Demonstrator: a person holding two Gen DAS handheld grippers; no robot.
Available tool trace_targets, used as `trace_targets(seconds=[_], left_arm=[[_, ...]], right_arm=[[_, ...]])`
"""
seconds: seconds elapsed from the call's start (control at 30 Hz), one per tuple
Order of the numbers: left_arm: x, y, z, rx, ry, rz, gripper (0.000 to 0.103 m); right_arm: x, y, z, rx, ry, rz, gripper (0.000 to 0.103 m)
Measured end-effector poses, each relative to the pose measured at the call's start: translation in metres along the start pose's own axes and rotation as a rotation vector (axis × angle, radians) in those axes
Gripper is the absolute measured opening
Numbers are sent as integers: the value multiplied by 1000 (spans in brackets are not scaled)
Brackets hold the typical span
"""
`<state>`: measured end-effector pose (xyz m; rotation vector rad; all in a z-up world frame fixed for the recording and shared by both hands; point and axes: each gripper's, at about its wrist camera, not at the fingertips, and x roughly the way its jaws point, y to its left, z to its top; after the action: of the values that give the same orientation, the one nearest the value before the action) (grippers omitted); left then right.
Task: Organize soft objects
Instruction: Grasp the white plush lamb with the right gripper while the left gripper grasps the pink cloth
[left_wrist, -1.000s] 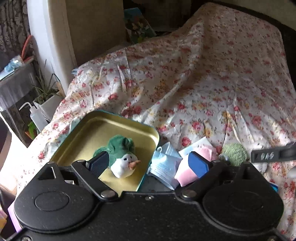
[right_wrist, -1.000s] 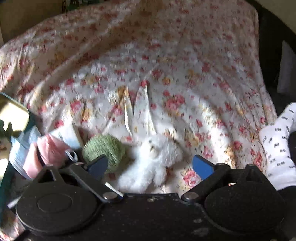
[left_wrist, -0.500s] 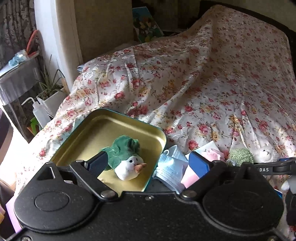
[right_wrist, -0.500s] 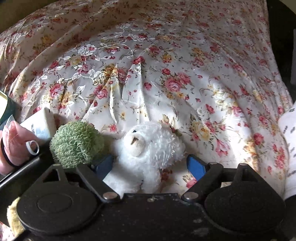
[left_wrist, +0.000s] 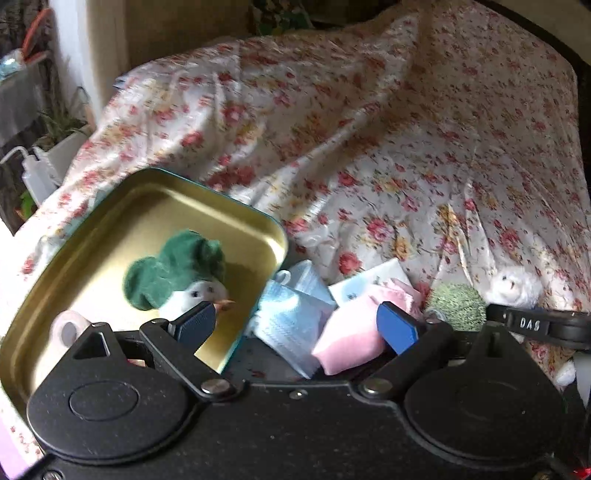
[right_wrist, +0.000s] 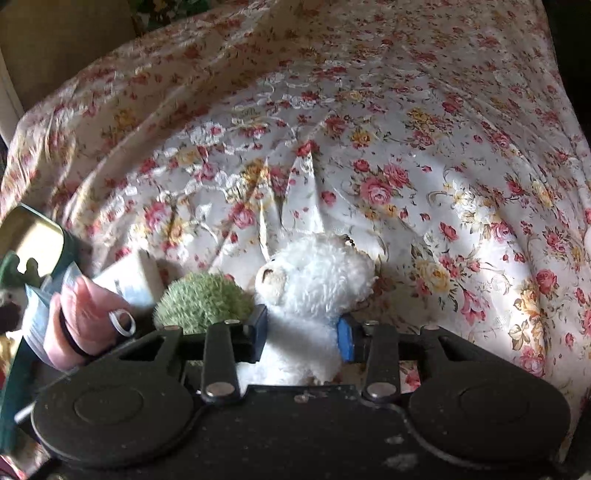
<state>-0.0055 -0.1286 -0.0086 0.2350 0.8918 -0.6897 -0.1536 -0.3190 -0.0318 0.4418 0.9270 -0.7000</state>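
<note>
My right gripper (right_wrist: 302, 334) is shut on the white plush bear (right_wrist: 314, 280), which lies on the floral sheet; the bear also shows in the left wrist view (left_wrist: 513, 286). A green fuzzy ball (right_wrist: 203, 297) touches the bear's left side and also shows in the left wrist view (left_wrist: 456, 304). My left gripper (left_wrist: 295, 323) is open and empty, above the tin's right edge and the masks. The gold tin (left_wrist: 236, 210) holds a green-and-white plush bird (left_wrist: 177, 273). Blue masks (left_wrist: 291, 314) and a pink mask (left_wrist: 351, 332) lie between the tin and the ball.
A white packet (left_wrist: 373, 278) lies behind the pink mask. The floral sheet (right_wrist: 369, 129) covers the whole surface and rises at the back. A white pot with a plant (left_wrist: 66, 144) and a squeeze bottle (left_wrist: 33, 177) stand off the left edge.
My right gripper moved forward around the white bear and closed on its body. My left gripper drifted slightly and stays open.
</note>
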Motion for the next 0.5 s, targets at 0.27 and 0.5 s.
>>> trace_targets(seconds=[0.27, 0.5], left_arm=[[5, -18, -1, -17, 84, -17, 92], [22, -20, 4, -68, 140, -32, 92]], right_arm=[[3, -3, 2, 13, 8, -25, 37], [13, -10, 5, 53, 30, -50, 37]])
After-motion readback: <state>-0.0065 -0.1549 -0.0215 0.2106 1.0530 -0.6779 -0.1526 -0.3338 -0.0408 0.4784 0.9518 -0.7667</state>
